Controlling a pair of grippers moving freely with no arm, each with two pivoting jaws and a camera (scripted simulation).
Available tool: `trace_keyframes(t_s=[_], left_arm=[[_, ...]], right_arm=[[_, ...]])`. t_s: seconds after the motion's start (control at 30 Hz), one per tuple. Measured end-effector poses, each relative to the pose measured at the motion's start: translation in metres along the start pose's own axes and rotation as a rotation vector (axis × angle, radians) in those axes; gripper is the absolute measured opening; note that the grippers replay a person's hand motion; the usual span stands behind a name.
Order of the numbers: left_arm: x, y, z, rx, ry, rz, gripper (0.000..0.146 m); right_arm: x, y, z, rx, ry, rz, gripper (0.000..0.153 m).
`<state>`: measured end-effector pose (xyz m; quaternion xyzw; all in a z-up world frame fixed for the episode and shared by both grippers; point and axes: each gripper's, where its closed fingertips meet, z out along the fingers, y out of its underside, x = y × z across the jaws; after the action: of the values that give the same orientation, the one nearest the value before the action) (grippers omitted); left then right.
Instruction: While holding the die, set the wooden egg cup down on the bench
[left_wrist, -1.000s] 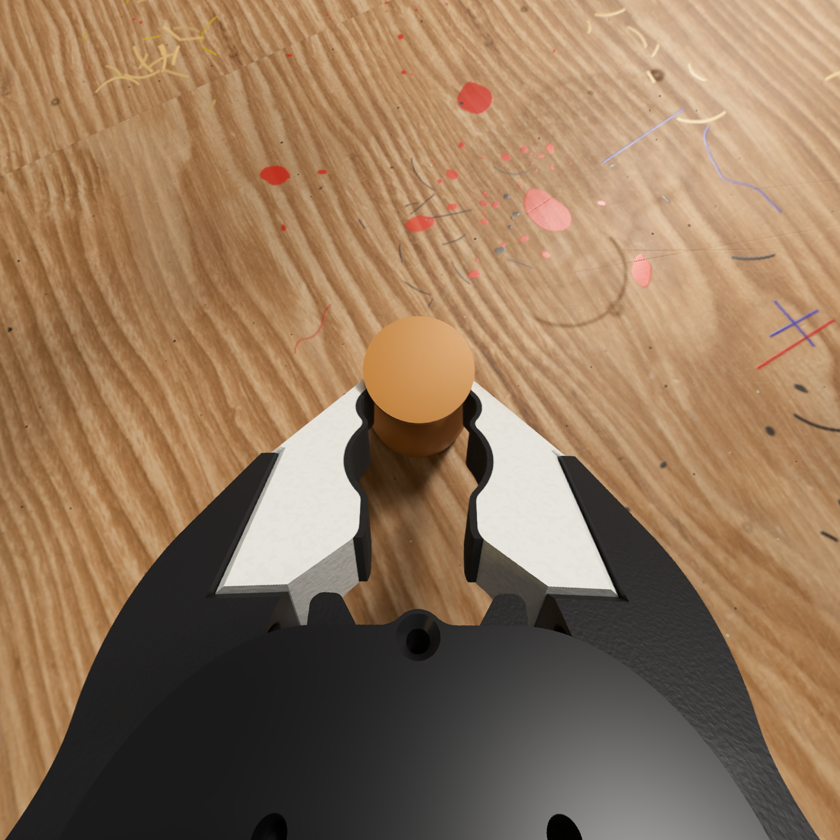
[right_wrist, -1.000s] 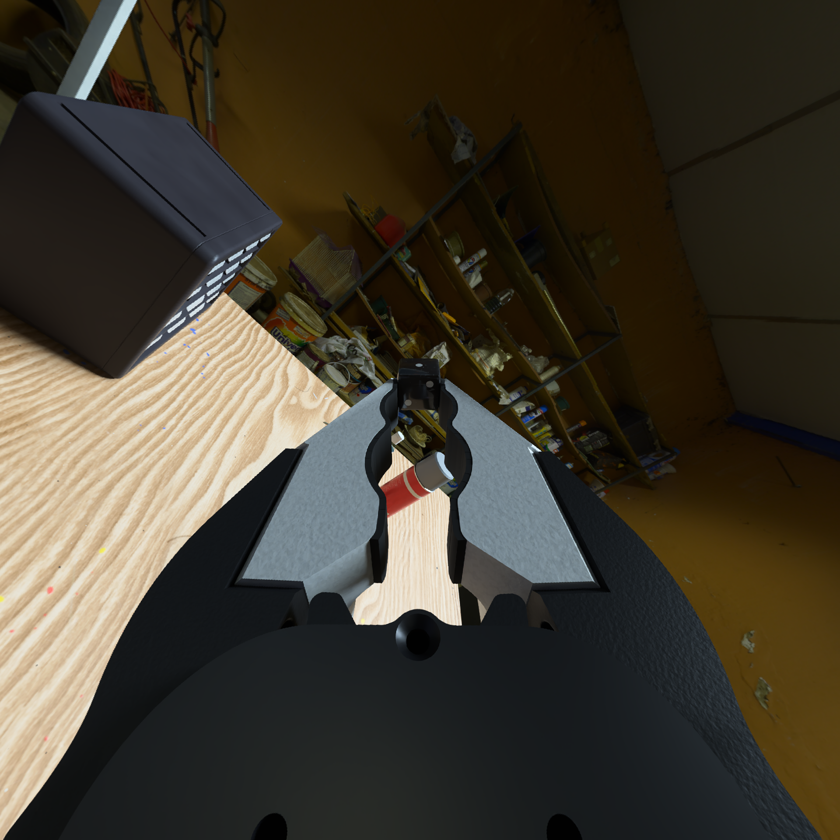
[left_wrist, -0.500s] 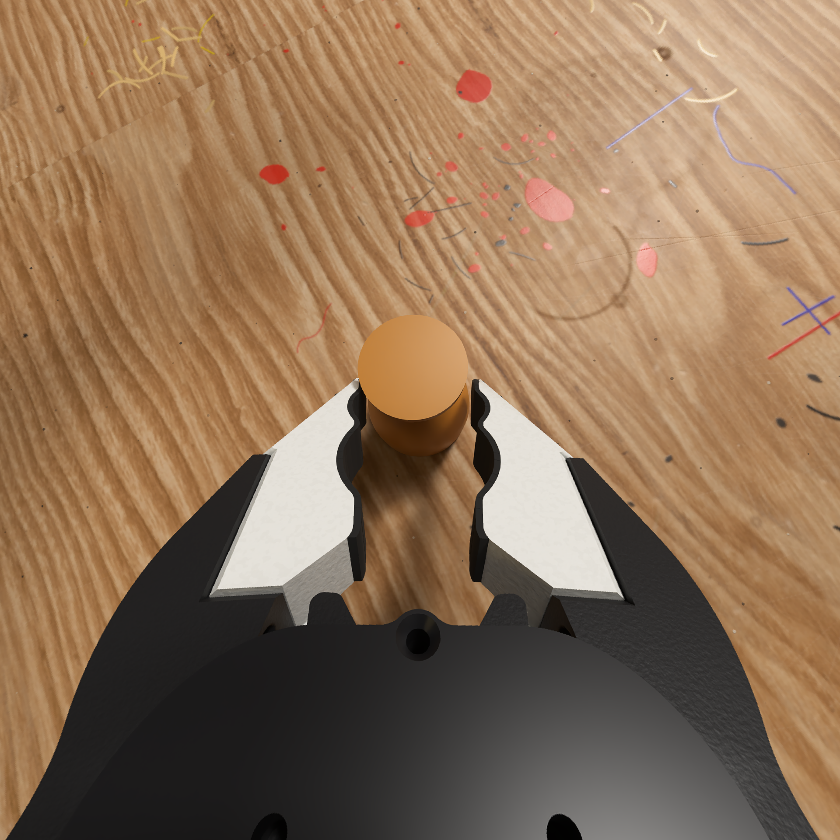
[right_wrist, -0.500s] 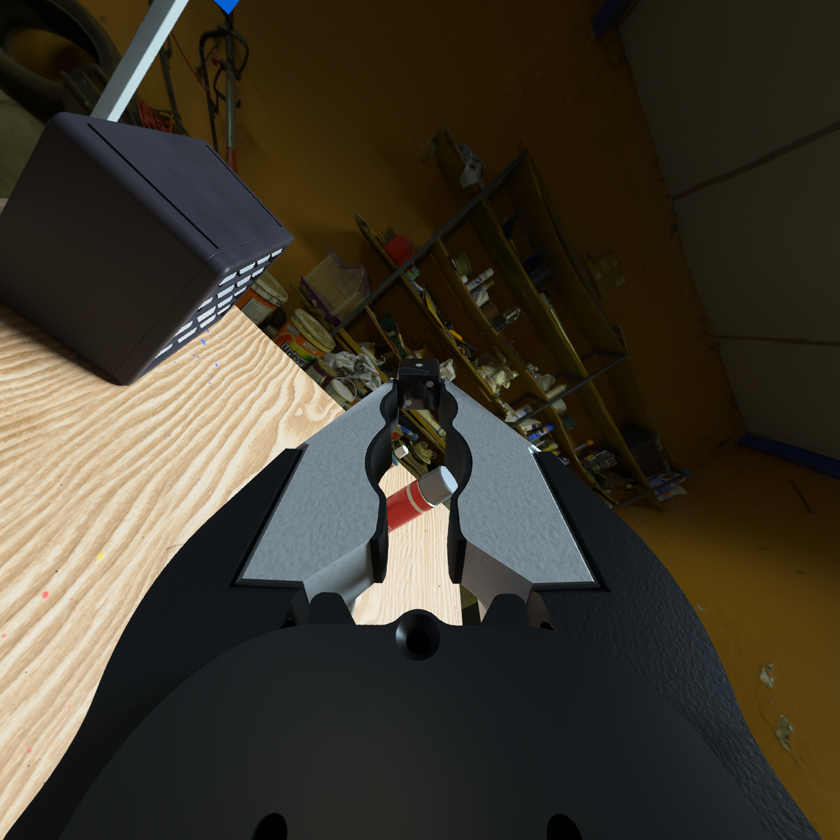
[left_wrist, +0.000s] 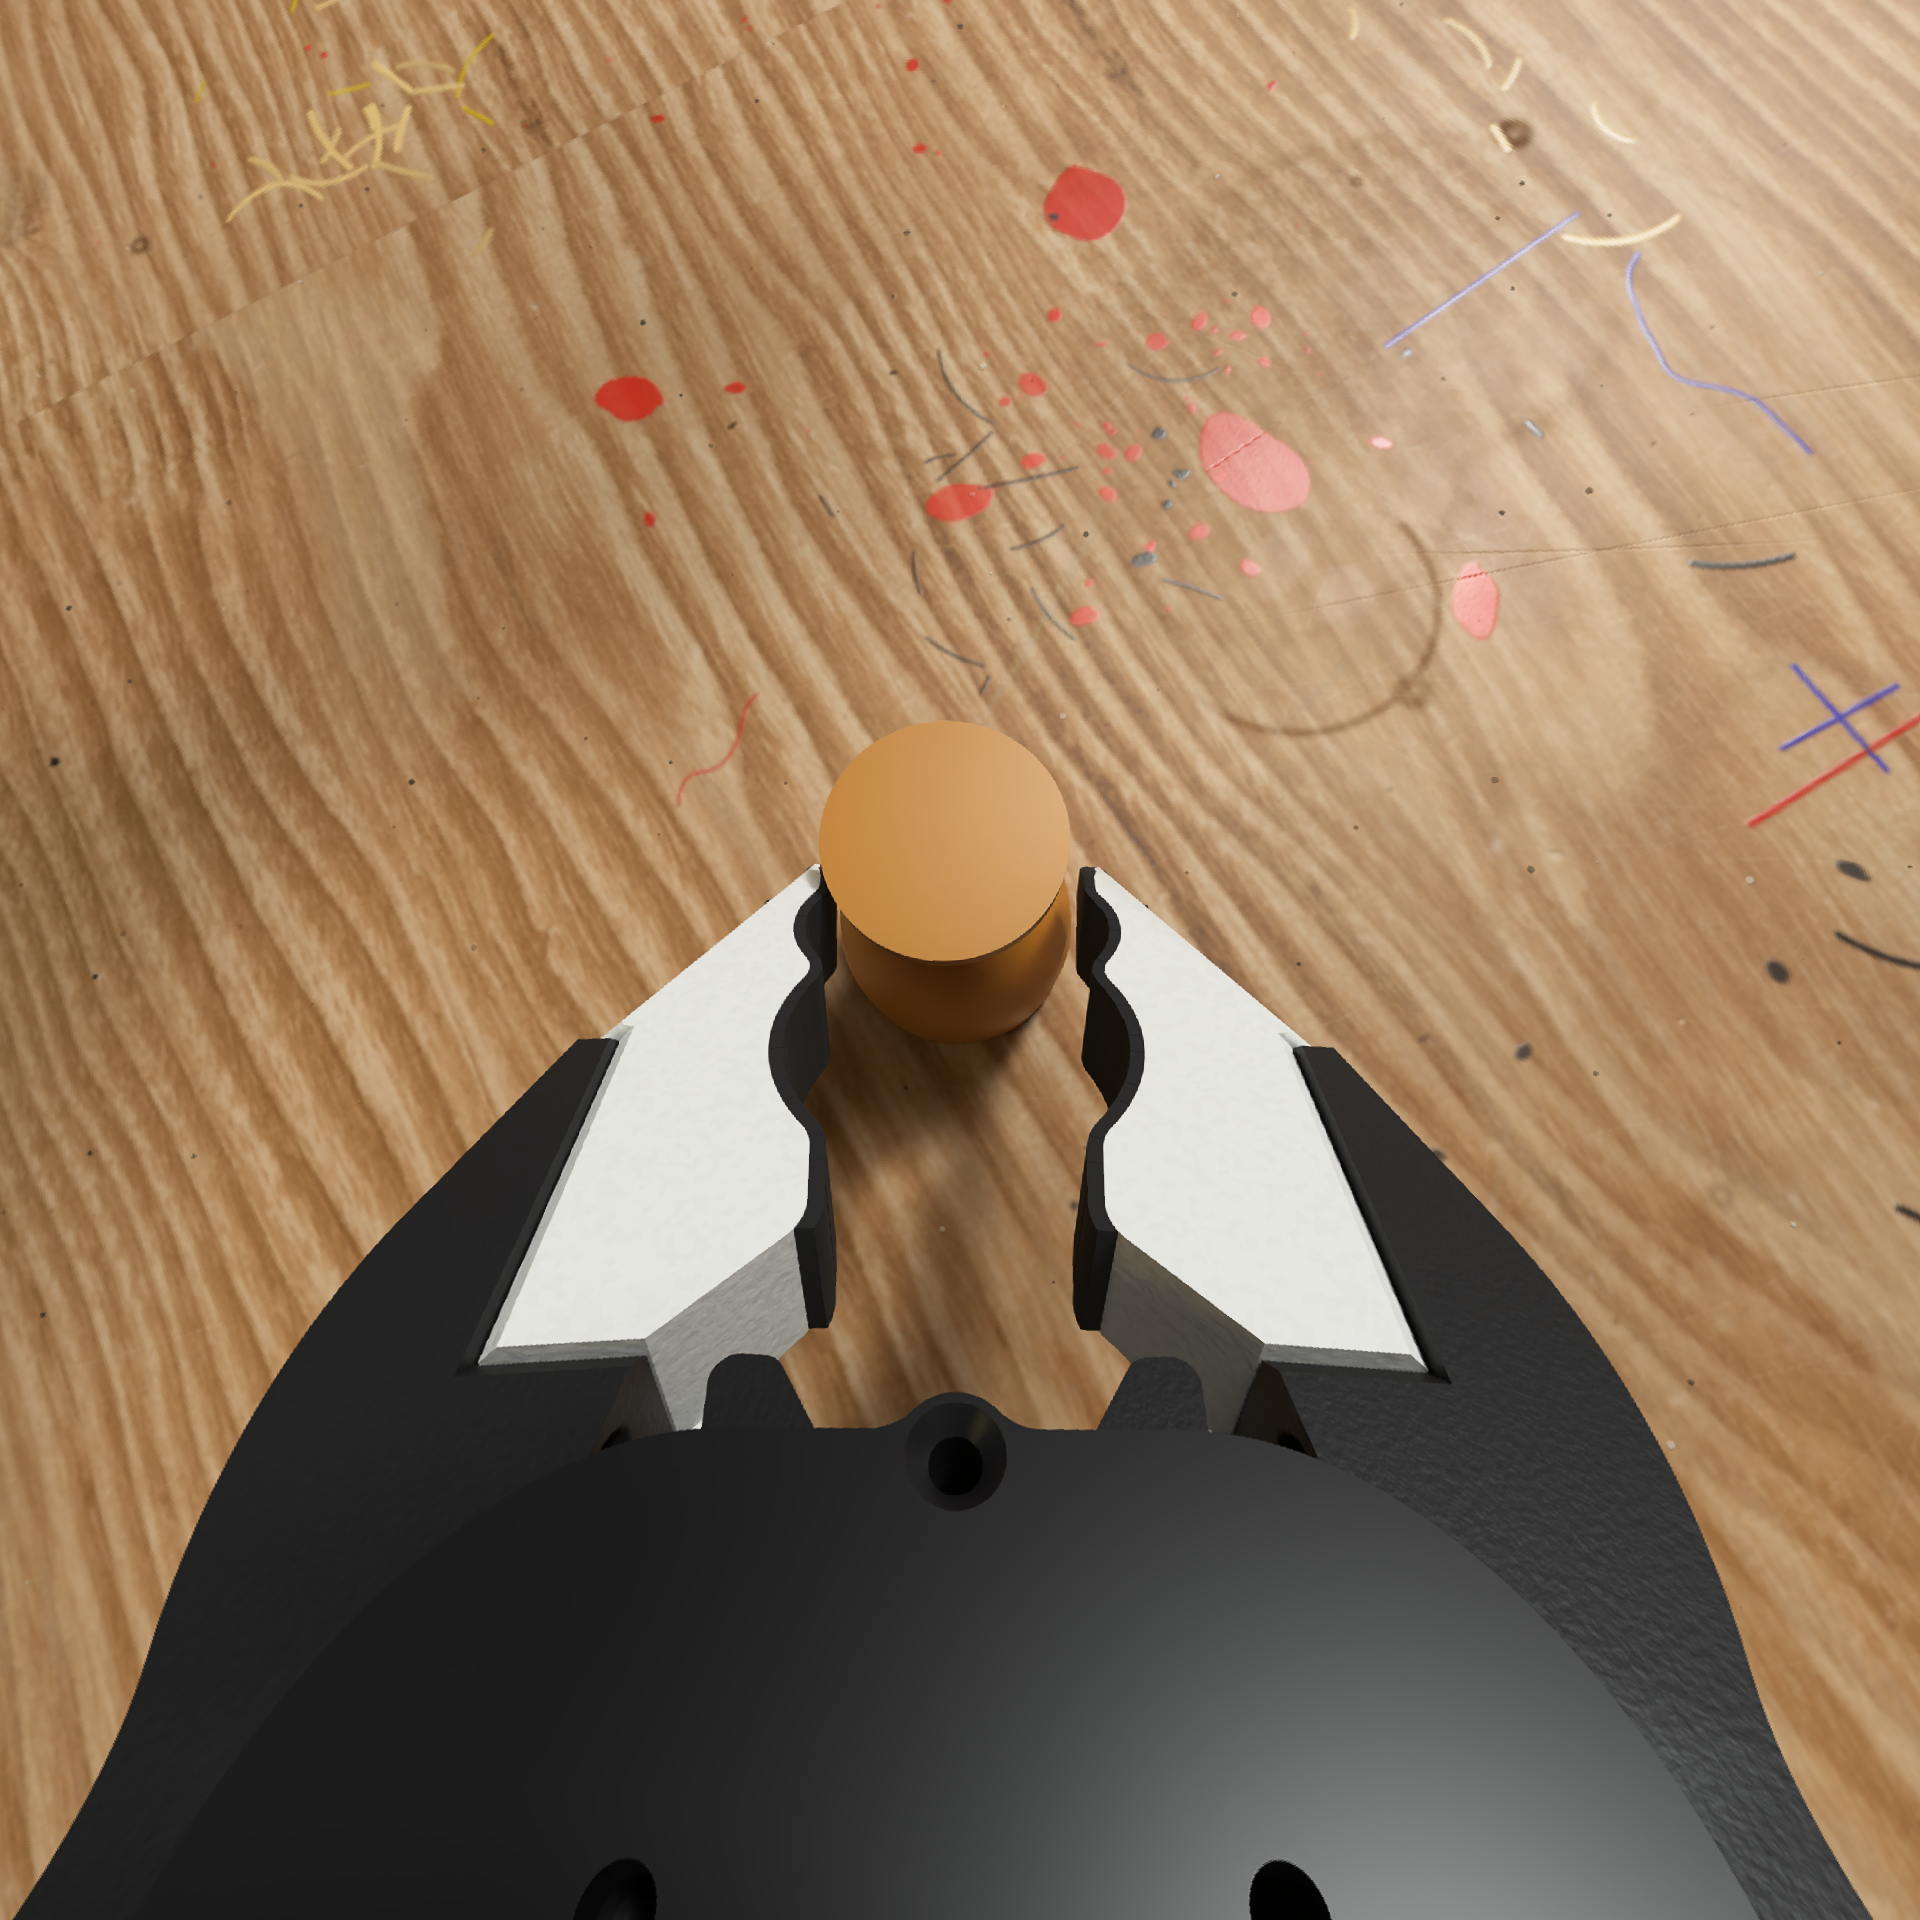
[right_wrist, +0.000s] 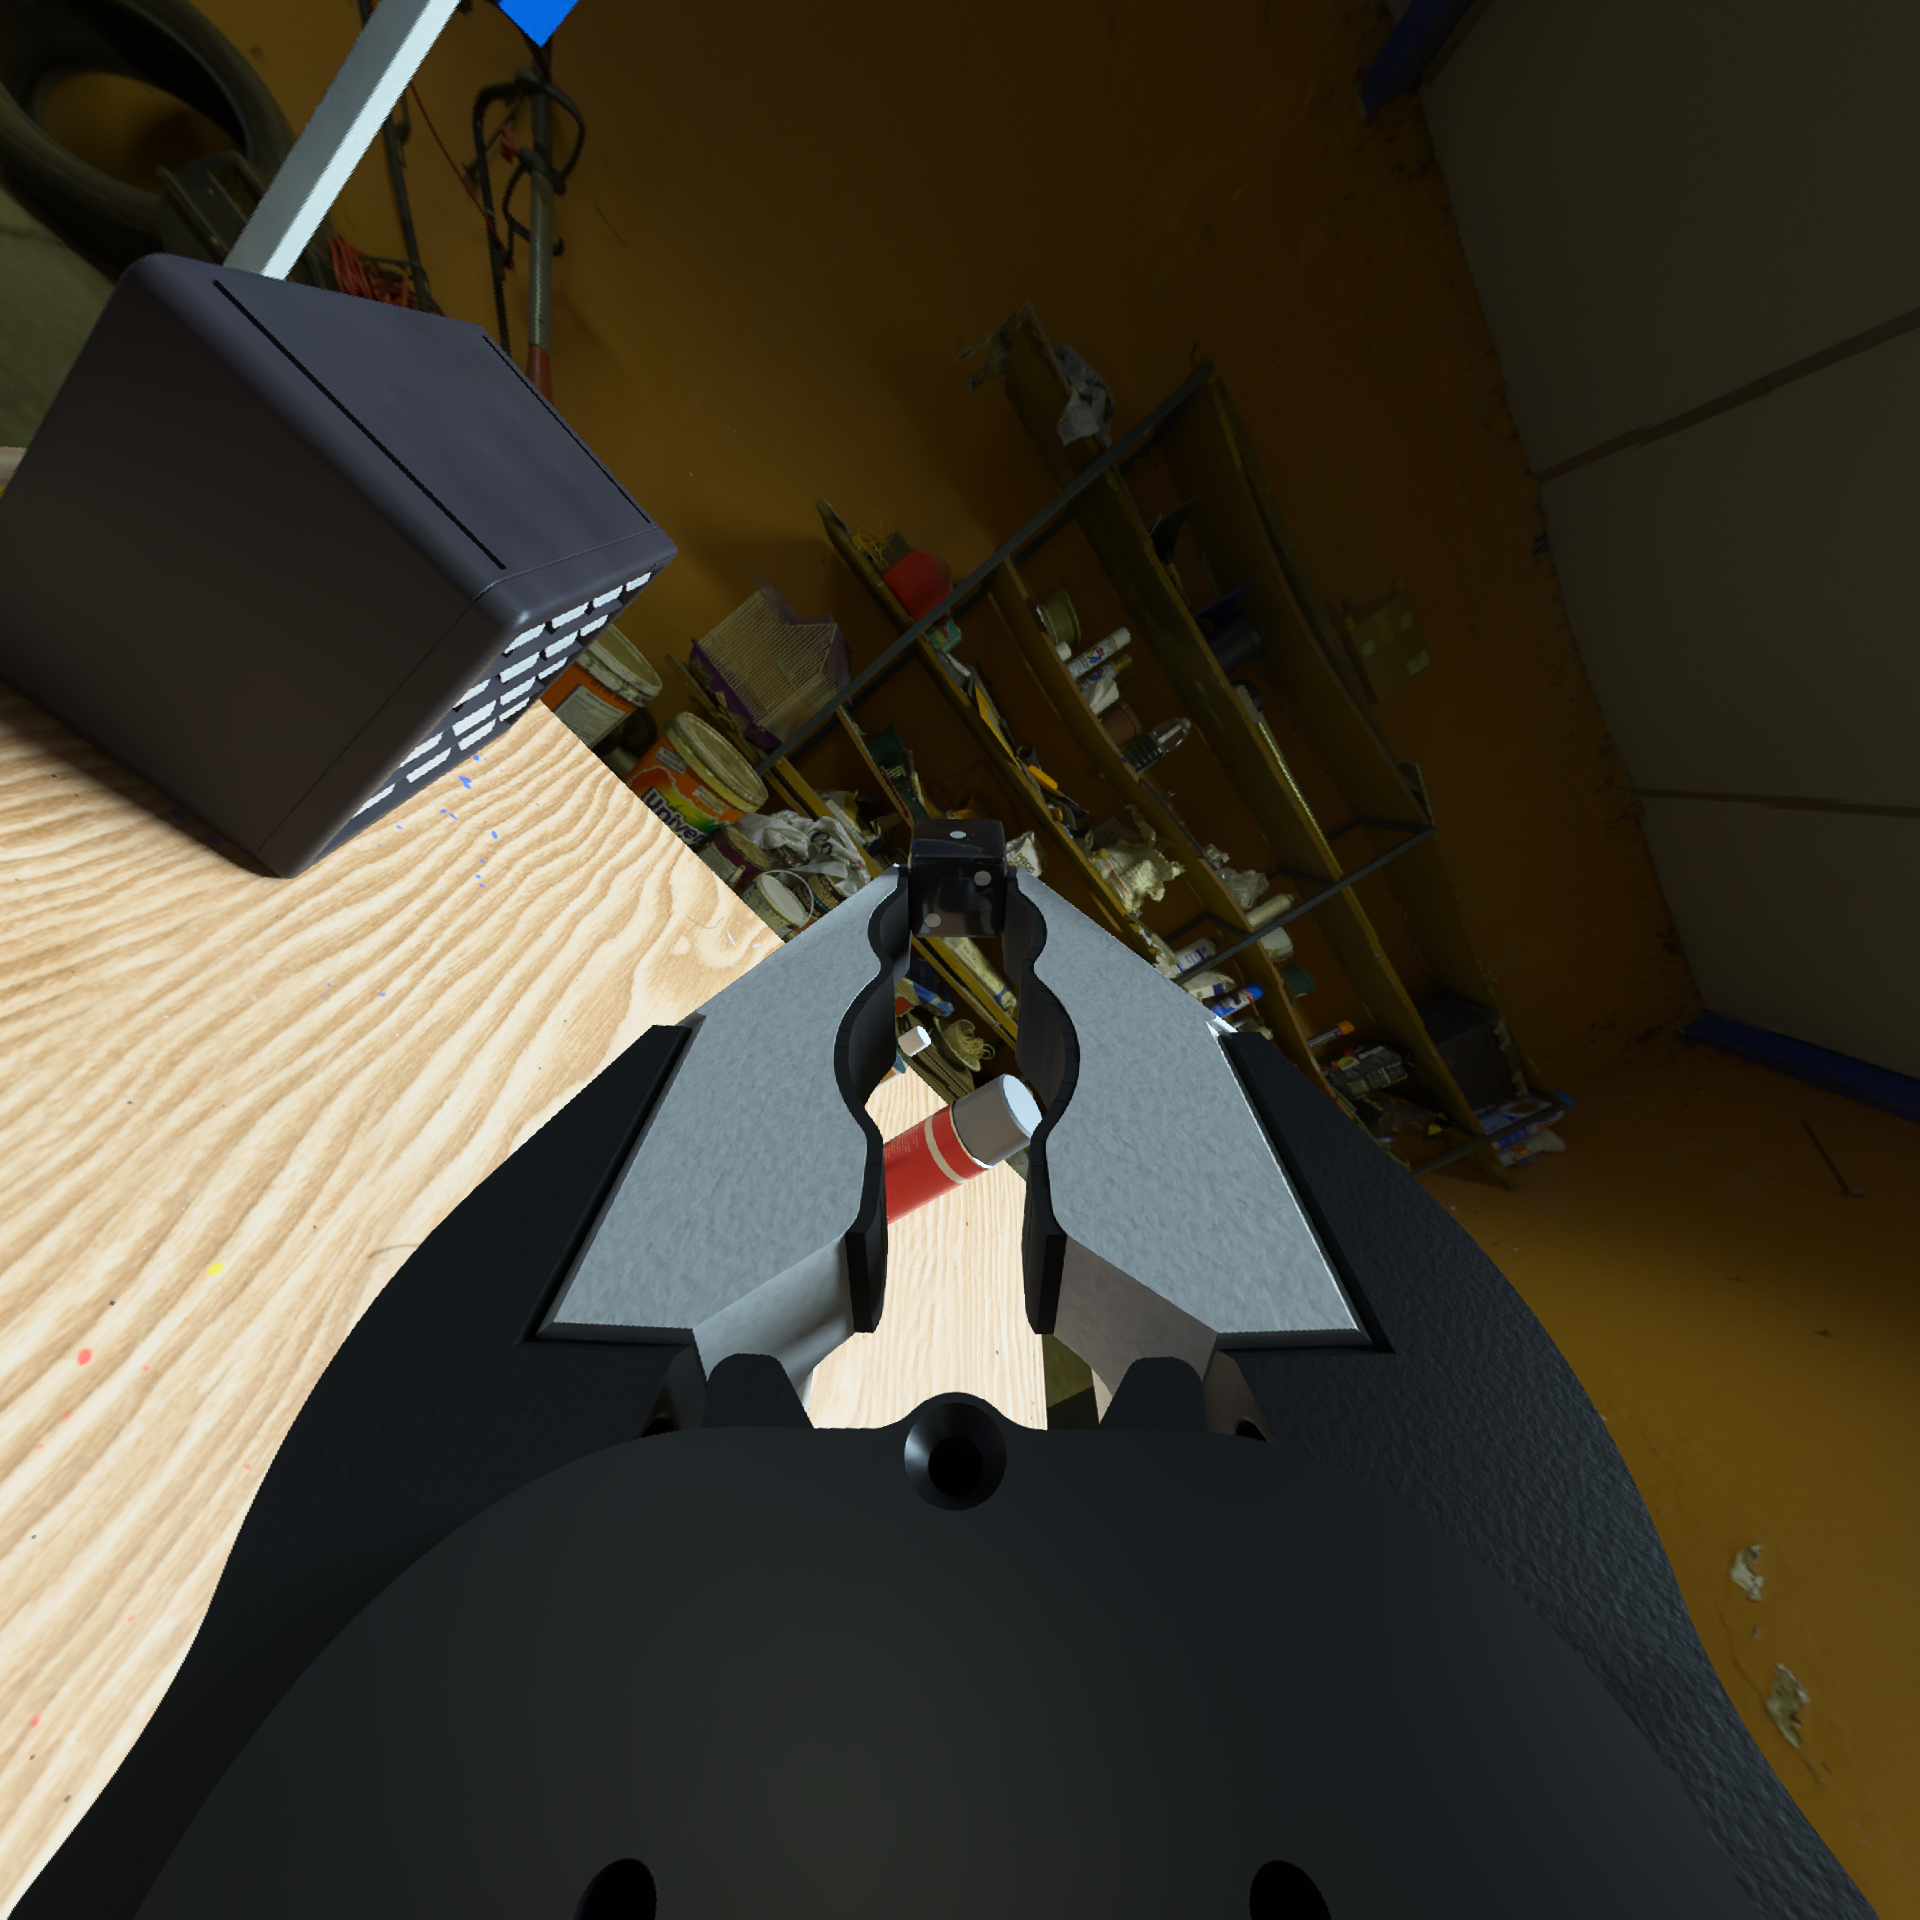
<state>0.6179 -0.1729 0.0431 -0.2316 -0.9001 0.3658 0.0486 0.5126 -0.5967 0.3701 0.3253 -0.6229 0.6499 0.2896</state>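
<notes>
The left tool (left_wrist: 951, 914) points down at the wooden worktop (left_wrist: 364, 727), its two fingers spread to either side of the wooden egg cup (left_wrist: 943, 883). The cup stands on the worktop with a flat round face turned up and its rounded body below. The left finger's tip sits right against the cup's rim; whether it touches cannot be told. A thin gap shows between the cup and the right finger, so the cup is not pinched. Around it the worktop carries red paint spots (left_wrist: 1083, 203), thin blue and dark pen lines and a few pale shavings; no edge of the worktop shows in this view.

The right tool (right_wrist: 958, 894) is pressed together on a small black die (right_wrist: 956, 878) with white pips, pinched at the very fingertips and held up past the worktop's (right_wrist: 260, 1091) far edge, with the room behind it. Between the fingers, lower down, a red tube with a white cap (right_wrist: 961, 1138) lies on the worktop near that edge. A dark box (right_wrist: 281, 561) with a slot in its top and rows of pale openings on one side stands at the far left corner. Beyond the edge, metal shelves (right_wrist: 1195, 748) full of tins and bottles line an ochre wall.
</notes>
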Motion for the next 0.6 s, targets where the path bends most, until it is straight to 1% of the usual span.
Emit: trace_keyframes(t_s=[0.6], left_arm=[[-0.0001,0.0,-0.0003,0.001,0.0,-0.003,0.046]], right_arm=[[0.0001,0.0005,0.0,-0.009,0.009,0.0,0.016]])
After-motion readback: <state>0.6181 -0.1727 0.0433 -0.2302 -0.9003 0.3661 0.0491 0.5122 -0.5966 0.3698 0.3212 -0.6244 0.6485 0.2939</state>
